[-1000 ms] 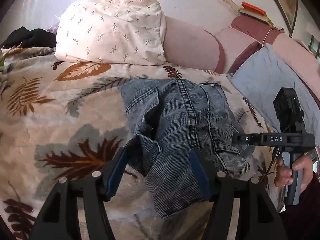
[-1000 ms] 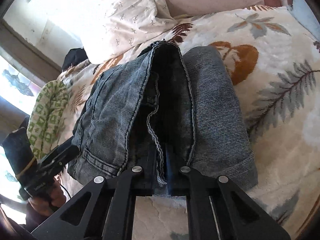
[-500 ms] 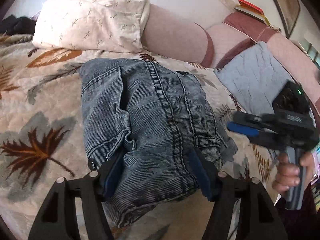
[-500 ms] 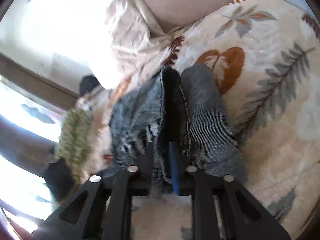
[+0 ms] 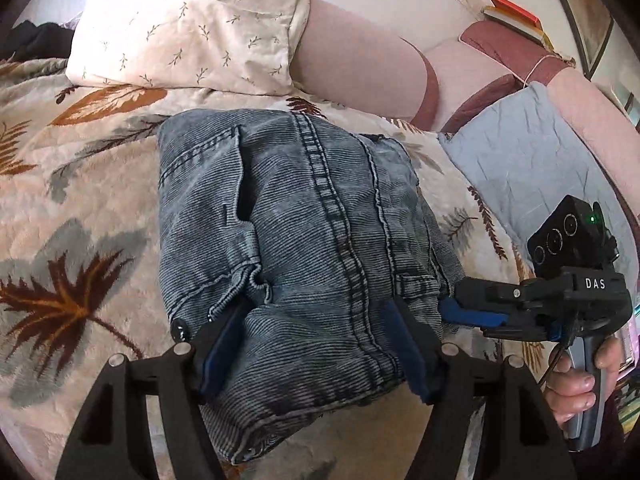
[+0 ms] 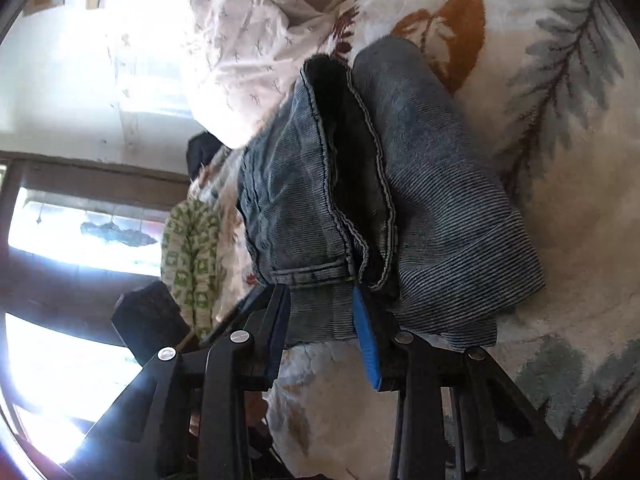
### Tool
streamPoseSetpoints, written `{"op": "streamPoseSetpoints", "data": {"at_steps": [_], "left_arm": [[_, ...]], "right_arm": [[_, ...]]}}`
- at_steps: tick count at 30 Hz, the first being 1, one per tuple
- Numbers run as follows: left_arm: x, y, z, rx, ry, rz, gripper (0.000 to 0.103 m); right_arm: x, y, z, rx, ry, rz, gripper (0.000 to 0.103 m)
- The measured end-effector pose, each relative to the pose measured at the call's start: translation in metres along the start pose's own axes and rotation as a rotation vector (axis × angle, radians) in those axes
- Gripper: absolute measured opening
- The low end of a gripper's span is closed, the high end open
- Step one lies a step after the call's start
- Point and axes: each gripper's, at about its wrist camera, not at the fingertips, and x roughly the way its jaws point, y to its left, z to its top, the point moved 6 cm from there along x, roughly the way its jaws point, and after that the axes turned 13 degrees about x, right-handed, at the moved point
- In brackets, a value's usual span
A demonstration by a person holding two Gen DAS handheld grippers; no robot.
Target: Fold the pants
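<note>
Grey-blue denim pants lie folded into a thick bundle on a leaf-print blanket. My left gripper is open, its blue pads on either side of the bundle's near edge. In the right wrist view the pants show stacked layers from the side. My right gripper is open, with the waistband layer between its blue pads. It also shows in the left wrist view at the bundle's right edge.
A cream patterned pillow and a pink headboard cushion lie behind the pants. A pale blue pillow is at the right. A green-patterned cloth lies at the blanket's far side by a window.
The pants went from hanging lifted to lying flat as a folded bundle. My right gripper, shut on the fabric a second ago, has opened. The left gripper stayed open around the near edge.
</note>
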Motion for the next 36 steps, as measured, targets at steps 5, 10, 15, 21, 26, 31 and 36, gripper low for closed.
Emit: {"op": "streamPoseSetpoints", "data": {"at_steps": [5,10,15,21,26,31,36], "left_arm": [[0.000,0.001,0.000,-0.003,0.001,-0.003,0.072],[0.000,0.002,0.000,-0.008,0.001,-0.010,0.072],[0.000,0.001,-0.001,-0.003,0.003,0.003,0.072],[0.000,0.000,0.002,-0.023,0.002,0.011,0.073],[0.011,-0.021,0.012,0.038,0.022,0.079,0.074],[0.040,-0.042,0.022,0.109,0.073,0.145,0.078],[0.054,-0.048,0.021,0.177,0.090,0.196,0.082]], "right_arm": [[0.002,-0.008,0.004,0.047,0.006,0.003,0.031],[-0.012,-0.014,0.010,0.064,-0.012,0.021,0.033],[0.020,-0.015,0.003,0.082,0.073,0.032,0.037],[0.008,-0.001,0.010,0.042,0.001,0.139,0.013],[-0.023,0.033,0.005,-0.098,-0.113,0.145,0.009],[-0.041,0.008,0.025,-0.042,-0.198,0.070,0.008],[-0.040,-0.043,0.054,0.056,-0.235,-0.070,0.009]]}}
